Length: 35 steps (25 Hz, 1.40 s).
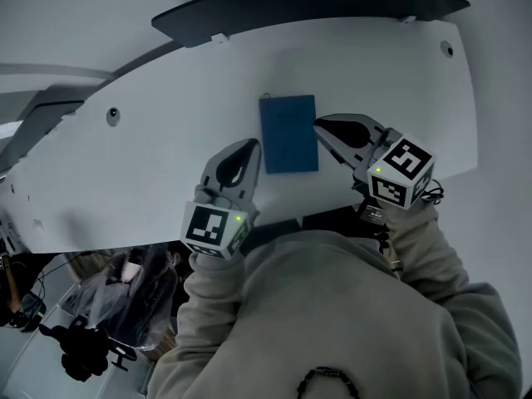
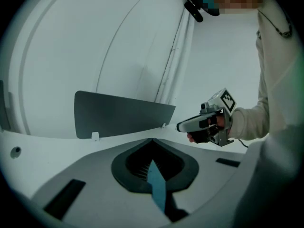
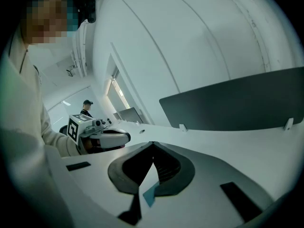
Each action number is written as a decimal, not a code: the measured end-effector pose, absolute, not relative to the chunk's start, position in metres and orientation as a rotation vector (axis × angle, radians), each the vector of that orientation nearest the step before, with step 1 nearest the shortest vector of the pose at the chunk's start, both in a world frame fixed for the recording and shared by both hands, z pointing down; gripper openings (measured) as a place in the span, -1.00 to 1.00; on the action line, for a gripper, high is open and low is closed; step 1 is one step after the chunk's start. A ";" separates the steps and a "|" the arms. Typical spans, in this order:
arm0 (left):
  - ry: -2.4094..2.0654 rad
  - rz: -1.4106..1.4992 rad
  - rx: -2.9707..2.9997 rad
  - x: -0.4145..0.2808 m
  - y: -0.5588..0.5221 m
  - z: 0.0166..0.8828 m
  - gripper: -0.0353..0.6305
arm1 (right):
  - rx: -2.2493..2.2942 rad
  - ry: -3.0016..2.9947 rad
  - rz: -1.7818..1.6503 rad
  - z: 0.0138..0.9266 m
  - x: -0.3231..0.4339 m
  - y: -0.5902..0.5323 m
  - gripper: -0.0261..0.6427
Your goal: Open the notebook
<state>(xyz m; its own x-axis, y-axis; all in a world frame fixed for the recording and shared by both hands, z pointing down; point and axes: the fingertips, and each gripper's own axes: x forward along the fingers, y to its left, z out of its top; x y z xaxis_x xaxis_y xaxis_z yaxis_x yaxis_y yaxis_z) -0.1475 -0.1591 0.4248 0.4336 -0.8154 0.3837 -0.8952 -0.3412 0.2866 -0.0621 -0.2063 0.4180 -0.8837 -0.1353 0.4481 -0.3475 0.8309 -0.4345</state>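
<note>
Item: notebook (image 1: 288,134), blue cover, lying flat and closed near the middle of a white desk (image 1: 166,165), spine or tab edge towards the far side. Task status: not begun as far as can be seen, with the cover down and no page showing; what is left is to catch a cover edge, lift it and fold it over. Left gripper (image 1: 252,145): jaws pressed together at the tips with nothing between them, sitting just left of the notebook's near-left corner; contact cannot be confirmed. Its own view shows only a blue sliver of the notebook (image 2: 156,184) through the slot behind the closed tips. Right gripper (image 1: 317,125): jaws likewise pressed together and empty, tips at the notebook's right edge, touching or just beside it, which cannot be told. Its own view shows mostly desk and a small blue corner (image 3: 151,193). Judgement: the right edge looks like the free one, and closed tips could pry under it. Surroundings: a dark divider panel (image 1: 307,7) along the far edge of the desk, well apart from the notebook; a round cable hole (image 1: 113,115) far left. A second person in a cap (image 3: 87,106) is in the background. Obstructions: none on the desk near the notebook; the flat cover offers little to catch.
</note>
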 end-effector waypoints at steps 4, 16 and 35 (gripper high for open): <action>-1.433 0.255 2.221 -0.145 -0.162 0.441 -0.91 | 0.341 -2.570 0.737 0.442 -0.057 -0.205 -0.87; -1.333 0.219 2.170 -0.136 -0.150 0.496 -0.91 | 0.296 -2.373 0.850 0.531 -0.040 -0.189 -0.87; -1.110 0.376 2.038 -0.124 -0.140 0.590 -0.91 | 0.503 -2.006 1.151 0.653 -0.004 -0.185 -0.46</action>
<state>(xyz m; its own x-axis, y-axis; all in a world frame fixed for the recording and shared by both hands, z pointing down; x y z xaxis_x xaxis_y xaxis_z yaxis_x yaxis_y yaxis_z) -0.1240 -0.1404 0.5903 0.5764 -0.5836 0.5720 -0.8111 -0.3235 0.4873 -0.0044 -0.1854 0.6527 -0.6372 0.0309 0.7700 -0.6491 0.5171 -0.5579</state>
